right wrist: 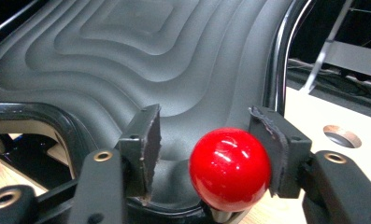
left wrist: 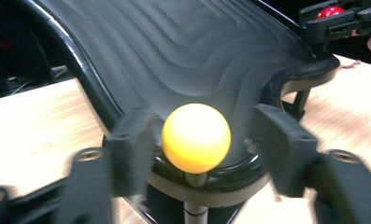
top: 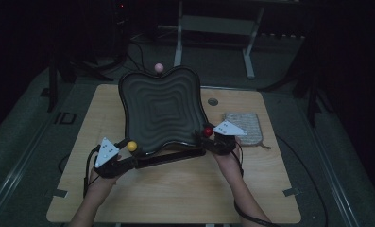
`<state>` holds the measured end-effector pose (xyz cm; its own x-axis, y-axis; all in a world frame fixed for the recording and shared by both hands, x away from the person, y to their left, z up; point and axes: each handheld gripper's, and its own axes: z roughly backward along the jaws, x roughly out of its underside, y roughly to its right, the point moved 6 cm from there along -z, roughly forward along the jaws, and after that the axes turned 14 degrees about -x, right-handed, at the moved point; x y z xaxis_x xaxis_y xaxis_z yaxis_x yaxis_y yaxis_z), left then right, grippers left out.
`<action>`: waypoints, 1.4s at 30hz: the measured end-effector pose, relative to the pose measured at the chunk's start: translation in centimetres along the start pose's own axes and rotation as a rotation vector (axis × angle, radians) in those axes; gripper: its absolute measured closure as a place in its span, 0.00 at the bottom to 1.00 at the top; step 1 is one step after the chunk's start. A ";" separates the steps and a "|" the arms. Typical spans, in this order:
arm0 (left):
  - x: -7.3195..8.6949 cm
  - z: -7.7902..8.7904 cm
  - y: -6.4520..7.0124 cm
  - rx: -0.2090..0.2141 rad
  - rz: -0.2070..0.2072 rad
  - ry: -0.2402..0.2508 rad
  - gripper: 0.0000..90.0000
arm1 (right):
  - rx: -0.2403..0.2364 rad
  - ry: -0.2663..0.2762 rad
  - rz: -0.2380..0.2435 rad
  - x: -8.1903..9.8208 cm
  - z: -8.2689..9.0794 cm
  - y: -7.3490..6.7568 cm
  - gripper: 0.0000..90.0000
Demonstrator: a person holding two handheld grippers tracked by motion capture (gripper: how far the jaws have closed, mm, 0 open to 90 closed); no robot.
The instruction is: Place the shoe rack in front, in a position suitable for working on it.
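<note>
Honestly can't read a thing here, no text, labels, brands or numbers legible anywhere around the table [top: 175, 189].

Wooden table [top: 175, 189]: black tray stand [top: 175, 156], grey pouch [top: 244, 127].

1. Near strip of the surface [top: 175, 194] bare between the two forearms: open passage from the front edge up to the tray's stand.
2. Ridged black tray [top: 161, 111] tilted up over the middle, blocking any straight path from near edge to far edge.
3. Yellow ball [left wrist: 196, 137] between the left gripper [left wrist: 199, 140] jaws, a gap visible on the right side.
4. Red ball [right wrist: 230, 169] in the right gripper [right wrist: 206, 154], against the right pad, room on the left.
5. Grey pouch [top: 242, 127] and round hole [top: 213, 101] on the right strip; left strip open.
6. Pink ball [top: 158, 67] topping the tray's far rim.
</note>
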<state>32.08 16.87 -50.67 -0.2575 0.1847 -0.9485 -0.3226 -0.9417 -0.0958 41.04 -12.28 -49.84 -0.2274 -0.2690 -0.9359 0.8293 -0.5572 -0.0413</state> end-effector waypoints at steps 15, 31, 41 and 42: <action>0.1 -0.3 -0.1 -0.018 0.006 0.005 0.66 | 0.032 -0.020 0.018 0.0 0.3 0.4 0.66; 0.3 0.8 1.3 0.010 0.005 0.007 0.66 | 0.024 0.001 0.013 0.7 1.9 -0.2 0.66; 0.4 1.8 2.8 0.046 0.002 -0.004 0.66 | 0.009 0.006 0.007 1.3 3.5 -0.6 0.66; 0.4 1.9 2.9 0.048 0.003 -0.004 0.66 | 0.008 0.004 0.008 1.4 3.7 -0.6 0.66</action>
<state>29.30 14.71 -50.75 -0.2617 0.1831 -0.9476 -0.3653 -0.9276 -0.0784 38.34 -15.21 -49.80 -0.2187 -0.2706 -0.9375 0.8269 -0.5614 -0.0308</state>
